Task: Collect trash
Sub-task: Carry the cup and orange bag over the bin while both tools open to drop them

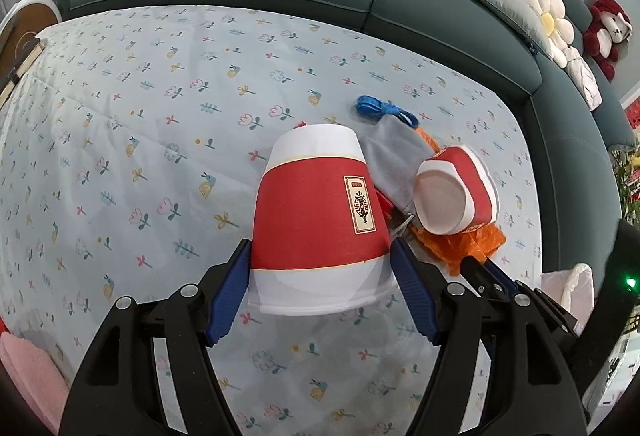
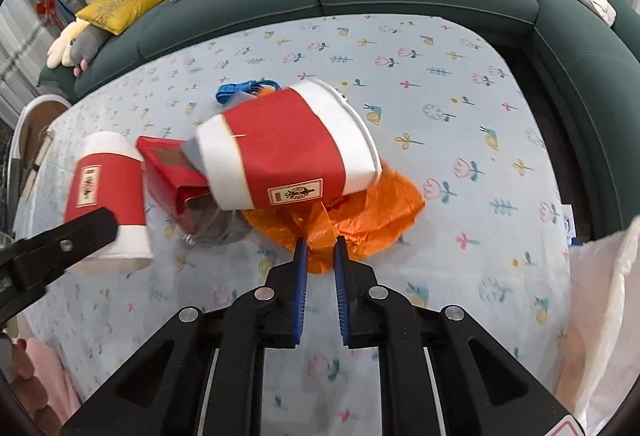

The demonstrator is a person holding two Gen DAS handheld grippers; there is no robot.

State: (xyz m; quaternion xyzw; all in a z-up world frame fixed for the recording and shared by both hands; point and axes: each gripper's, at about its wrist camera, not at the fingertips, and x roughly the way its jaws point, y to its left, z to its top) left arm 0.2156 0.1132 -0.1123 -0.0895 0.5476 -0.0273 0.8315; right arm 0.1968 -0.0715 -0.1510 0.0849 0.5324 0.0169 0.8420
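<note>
Two red-and-white paper cups are in play on a table covered with a pale blue flowered cloth [image 1: 120, 123]. One upside-down paper cup [image 1: 320, 220] sits clamped between the blue pads of the left gripper [image 1: 322, 276], its long axis roughly upright. A second paper cup [image 2: 288, 151] lies tipped on its side atop a crumpled orange plastic bag [image 2: 360, 211], beside a red carton [image 2: 172, 175]. The right gripper [image 2: 320, 250] has its jaws nearly together, pinching the near edge of that orange bag. The tipped cup lies just beyond and above these jaws, its axis running crosswise, nearer the right hand.
</note>
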